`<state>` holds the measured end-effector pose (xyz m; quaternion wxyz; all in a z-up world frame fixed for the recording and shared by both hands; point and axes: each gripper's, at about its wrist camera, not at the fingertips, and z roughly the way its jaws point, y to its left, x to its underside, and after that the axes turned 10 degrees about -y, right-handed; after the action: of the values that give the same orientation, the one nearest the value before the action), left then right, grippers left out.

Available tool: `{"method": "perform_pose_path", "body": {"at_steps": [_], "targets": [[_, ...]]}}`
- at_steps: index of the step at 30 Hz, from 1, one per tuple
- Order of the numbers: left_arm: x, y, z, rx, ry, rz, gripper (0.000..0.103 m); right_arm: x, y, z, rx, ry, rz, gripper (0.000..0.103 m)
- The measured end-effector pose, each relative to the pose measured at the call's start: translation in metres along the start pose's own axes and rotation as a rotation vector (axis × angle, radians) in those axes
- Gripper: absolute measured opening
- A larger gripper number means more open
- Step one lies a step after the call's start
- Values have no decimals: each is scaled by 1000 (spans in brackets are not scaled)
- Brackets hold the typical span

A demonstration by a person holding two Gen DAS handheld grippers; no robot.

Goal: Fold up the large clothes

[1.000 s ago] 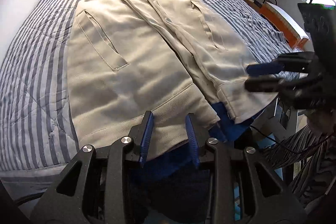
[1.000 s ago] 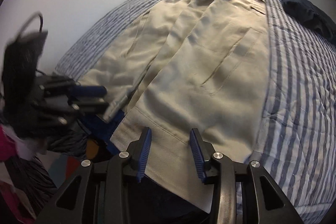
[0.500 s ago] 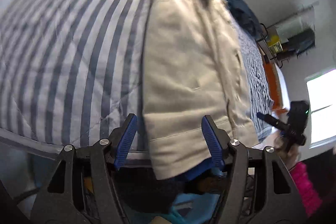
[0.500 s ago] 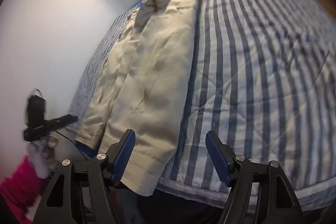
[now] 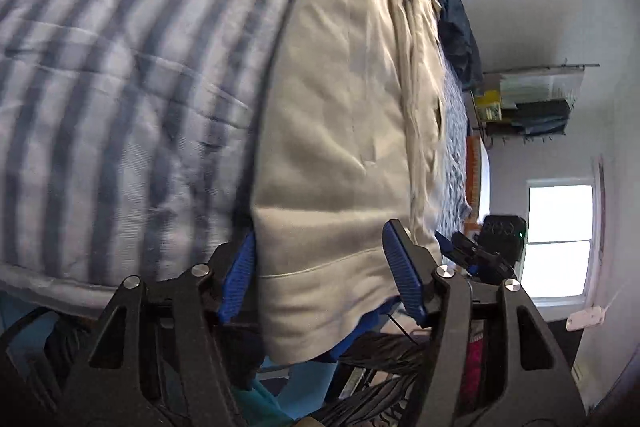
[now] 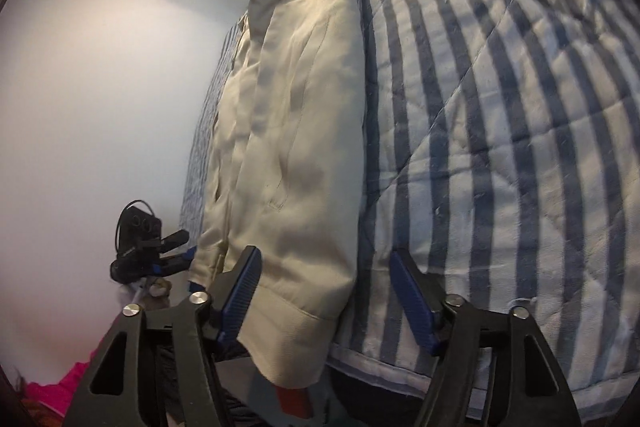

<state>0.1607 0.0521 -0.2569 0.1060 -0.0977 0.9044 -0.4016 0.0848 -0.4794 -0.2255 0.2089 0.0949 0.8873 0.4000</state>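
A beige jacket (image 5: 340, 115) with blue lining lies spread on the striped bed, its hem hanging over the near edge. My left gripper (image 5: 320, 275) is open, its jaws on either side of the jacket's left hem corner. My right gripper (image 6: 332, 295) is open around the jacket's (image 6: 304, 131) right hem corner. Each gripper shows small in the other's view: the right one (image 5: 476, 255) and the left one (image 6: 160, 255).
The blue-and-white striped quilt (image 5: 120, 87) covers the bed (image 6: 500, 107). A dark garment (image 5: 456, 27) lies at the far end. A shelf rack (image 5: 528, 103) and a window (image 5: 560, 239) are beyond the bed. A pink sleeve (image 6: 52, 391) shows low left.
Both grippers rolled sideways, opened wider and moved outward to the jacket's two hem corners. The jacket has not moved.
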Motion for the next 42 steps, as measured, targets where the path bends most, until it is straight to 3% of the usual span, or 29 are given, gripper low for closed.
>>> {"method": "perform_pose_path", "body": {"at_steps": [6,7,8,9,10,12,15,18,21,31,42], "targets": [[2,-21,22,-16,12,95,62,7,17,26,-36,53,-59,61],[3,-21,23,-10,13,90,59,7,19,25,-39,53,-65,61],[5,-21,23,-9,20,85,47,7,20,26,-44,56,-65,60],[7,-20,24,-13,25,79,36,8,20,26,-57,66,-53,49],[8,-21,25,-18,24,77,33,9,18,27,-57,76,-38,41],[10,-22,22,-16,14,80,24,9,17,27,-55,72,-25,33],[8,-27,12,31,-1,68,19,5,15,24,-96,50,43,19],[3,-40,1,88,-26,63,18,-2,24,14,-165,7,77,16],[-5,-59,-4,118,-53,71,17,-11,46,9,-167,-28,30,15],[-52,-88,-23,147,-159,10,16,-67,75,-6,-163,-163,56,11],[-116,-94,16,55,-211,-53,16,-143,62,28,20,-218,104,10]]}}
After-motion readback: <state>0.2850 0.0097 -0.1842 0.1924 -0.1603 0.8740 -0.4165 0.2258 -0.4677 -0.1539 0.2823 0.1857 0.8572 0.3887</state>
